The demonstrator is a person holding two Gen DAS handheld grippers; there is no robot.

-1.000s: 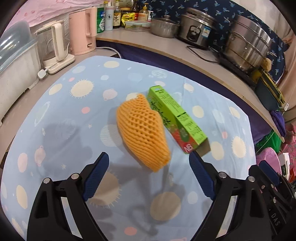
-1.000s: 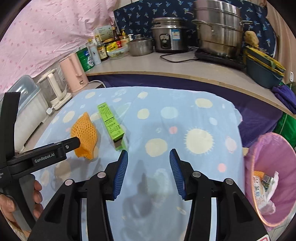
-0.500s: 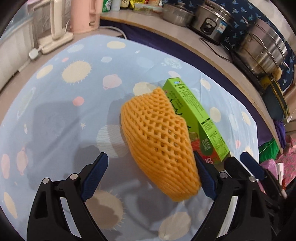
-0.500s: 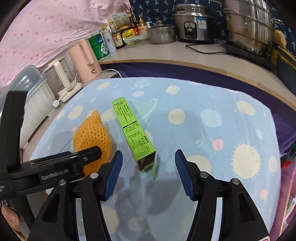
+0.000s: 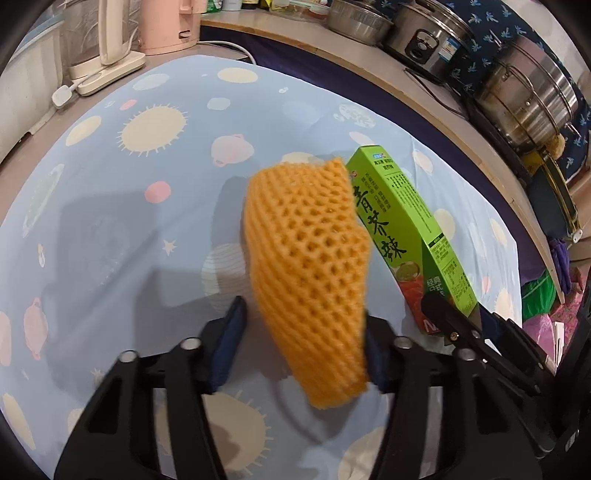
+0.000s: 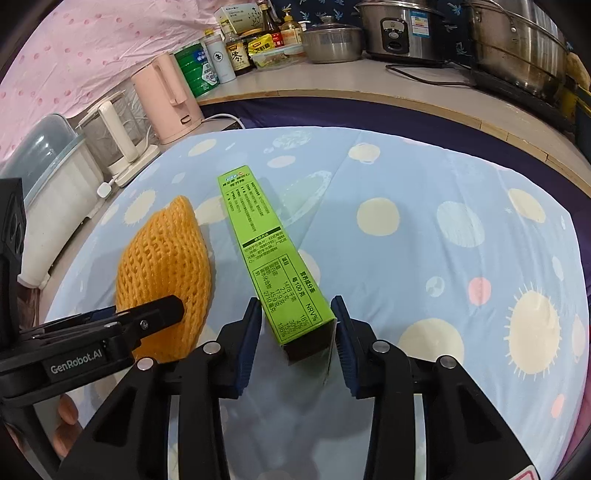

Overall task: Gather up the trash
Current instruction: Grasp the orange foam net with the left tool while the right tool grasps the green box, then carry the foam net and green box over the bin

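Observation:
An orange foam fruit net (image 5: 310,266) lies on the blue patterned tablecloth (image 5: 147,206), and a long green carton (image 5: 402,236) lies right beside it. My left gripper (image 5: 301,347) has closed in around the near end of the net, its blue pads at both sides. In the right wrist view the net (image 6: 166,266) is at the left and the carton (image 6: 269,258) runs away from me. My right gripper (image 6: 295,332) has its pads either side of the carton's open near end, a small gap showing on each side.
A pink kettle (image 6: 166,99), a white kettle (image 6: 118,140), bottles (image 6: 236,51), a rice cooker (image 6: 399,26) and steel pots (image 6: 517,40) stand on the counter behind. Part of a pink bin (image 5: 539,325) shows beyond the table's right edge.
Both grippers moved forward. The left one narrowed from wide open onto the net. The right one came up until the carton's end sits between its pads.

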